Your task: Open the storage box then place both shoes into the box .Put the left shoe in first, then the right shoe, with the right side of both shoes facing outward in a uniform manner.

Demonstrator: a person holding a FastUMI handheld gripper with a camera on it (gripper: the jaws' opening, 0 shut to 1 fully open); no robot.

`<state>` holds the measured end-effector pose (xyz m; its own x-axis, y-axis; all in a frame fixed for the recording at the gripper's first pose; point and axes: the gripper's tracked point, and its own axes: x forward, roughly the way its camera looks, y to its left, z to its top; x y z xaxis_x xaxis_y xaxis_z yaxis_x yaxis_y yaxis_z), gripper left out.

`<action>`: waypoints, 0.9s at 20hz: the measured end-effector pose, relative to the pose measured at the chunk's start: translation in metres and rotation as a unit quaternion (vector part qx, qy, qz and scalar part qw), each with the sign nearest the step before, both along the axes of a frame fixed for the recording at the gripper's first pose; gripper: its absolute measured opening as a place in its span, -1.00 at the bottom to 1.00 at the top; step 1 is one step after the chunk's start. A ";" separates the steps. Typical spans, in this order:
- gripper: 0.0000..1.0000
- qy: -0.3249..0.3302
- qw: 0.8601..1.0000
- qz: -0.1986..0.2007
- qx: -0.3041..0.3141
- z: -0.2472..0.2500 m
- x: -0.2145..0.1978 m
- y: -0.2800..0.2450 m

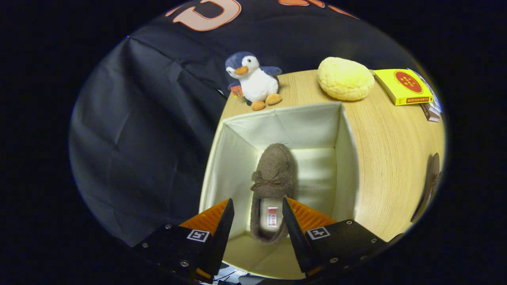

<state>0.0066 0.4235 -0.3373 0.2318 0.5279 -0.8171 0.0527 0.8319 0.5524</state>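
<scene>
A white fabric storage box [309, 126] stands open on the wooden table [392, 142], and I look down into it from above. One brown felt shoe [273, 174] with a small bow lies on the box floor, toe pointing away from me and heel nearest the fingers. My gripper [257, 202] hovers open above the heel end; the left finger stands clear of the shoe and the right finger overlaps its edge in view. A second brown shoe [433, 174] lies on the table far to the right of the box, only partly visible.
Beyond the box a plush penguin [253, 79] stands at the table's back edge. A yellow bun-shaped cushion [345, 78] and a yellow book [404, 86] on a small stack lie to its right. Black cloth hangs left of the table.
</scene>
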 end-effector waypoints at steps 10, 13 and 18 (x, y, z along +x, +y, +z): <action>0.88 -0.104 0.991 -0.033 -0.078 0.049 -0.010 -0.206; 0.92 -0.092 0.988 -0.041 -0.113 0.022 -0.034 -0.258; 0.97 -0.060 0.981 -0.062 -0.174 -0.018 -0.077 -0.347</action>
